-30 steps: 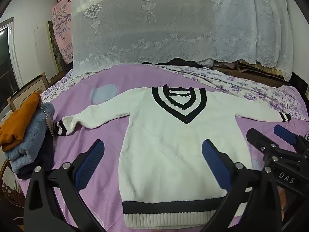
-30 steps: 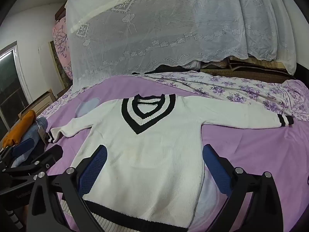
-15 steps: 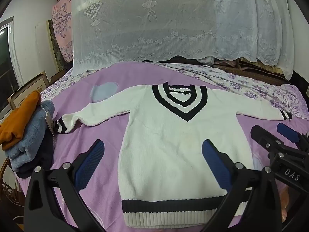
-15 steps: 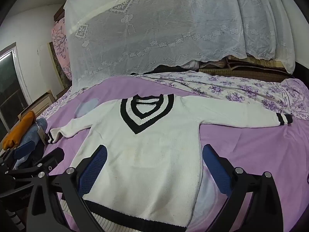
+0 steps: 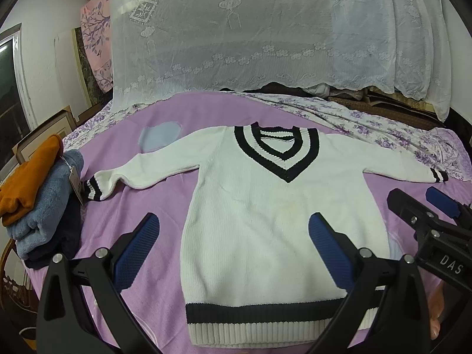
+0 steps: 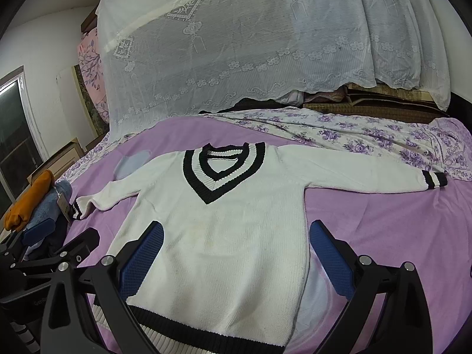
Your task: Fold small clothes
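A white knit sweater (image 5: 265, 221) (image 6: 224, 236) with black V-neck stripes, black cuff bands and a black hem band lies flat, face up, on the purple bedspread (image 5: 124, 215) (image 6: 383, 224), both sleeves spread out. My left gripper (image 5: 233, 250) hovers open above its lower left side, nothing between the blue pads. My right gripper (image 6: 236, 256) hovers open over the lower right side, also holding nothing. The right gripper's black frame (image 5: 427, 227) shows at the right edge of the left wrist view; the left gripper's frame (image 6: 53, 253) shows at the left of the right wrist view.
A stack of folded clothes, orange on light blue on dark (image 5: 38, 194) (image 6: 38, 203), sits at the bed's left edge. A white lace net (image 5: 265, 38) hangs behind. A floral sheet (image 5: 383, 126) is bunched at the back right. A pale blue patch (image 5: 159, 138) lies near the left sleeve.
Both grippers have drawn back and risen slightly, so the sweater sits a little lower and farther in view. The sweater has not moved. Both stay open.
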`<state>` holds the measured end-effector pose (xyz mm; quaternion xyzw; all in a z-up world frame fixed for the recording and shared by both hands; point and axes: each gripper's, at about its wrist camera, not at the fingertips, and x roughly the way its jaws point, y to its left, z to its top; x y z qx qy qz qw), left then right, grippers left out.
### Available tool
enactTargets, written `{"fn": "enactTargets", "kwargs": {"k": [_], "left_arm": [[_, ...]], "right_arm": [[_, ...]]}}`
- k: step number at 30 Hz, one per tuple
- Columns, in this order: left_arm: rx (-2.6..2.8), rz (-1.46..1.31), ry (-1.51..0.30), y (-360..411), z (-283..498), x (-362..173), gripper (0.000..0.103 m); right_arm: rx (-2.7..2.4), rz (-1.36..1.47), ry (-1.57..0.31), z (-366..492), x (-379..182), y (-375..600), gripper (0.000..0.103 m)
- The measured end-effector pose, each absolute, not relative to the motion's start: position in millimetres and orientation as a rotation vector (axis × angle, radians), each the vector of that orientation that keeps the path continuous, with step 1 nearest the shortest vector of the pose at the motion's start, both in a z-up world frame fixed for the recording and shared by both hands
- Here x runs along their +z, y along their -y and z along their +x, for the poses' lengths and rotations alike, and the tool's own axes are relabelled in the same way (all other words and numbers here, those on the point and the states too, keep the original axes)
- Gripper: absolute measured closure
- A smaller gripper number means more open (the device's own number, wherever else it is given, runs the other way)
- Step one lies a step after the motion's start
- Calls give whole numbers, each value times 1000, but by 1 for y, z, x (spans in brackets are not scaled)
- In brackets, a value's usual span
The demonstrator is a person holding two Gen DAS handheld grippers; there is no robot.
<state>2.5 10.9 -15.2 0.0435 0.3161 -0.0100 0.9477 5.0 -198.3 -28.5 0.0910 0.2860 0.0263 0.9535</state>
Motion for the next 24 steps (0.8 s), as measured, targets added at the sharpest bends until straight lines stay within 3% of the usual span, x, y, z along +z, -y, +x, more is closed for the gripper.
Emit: {"fn": "enactTargets", "kwargs": {"k": [24], "left_arm": [[-18, 84, -652, -14, 3, -17, 4]], "right_arm": [[53, 194, -580, 6, -30, 199, 3]]}}
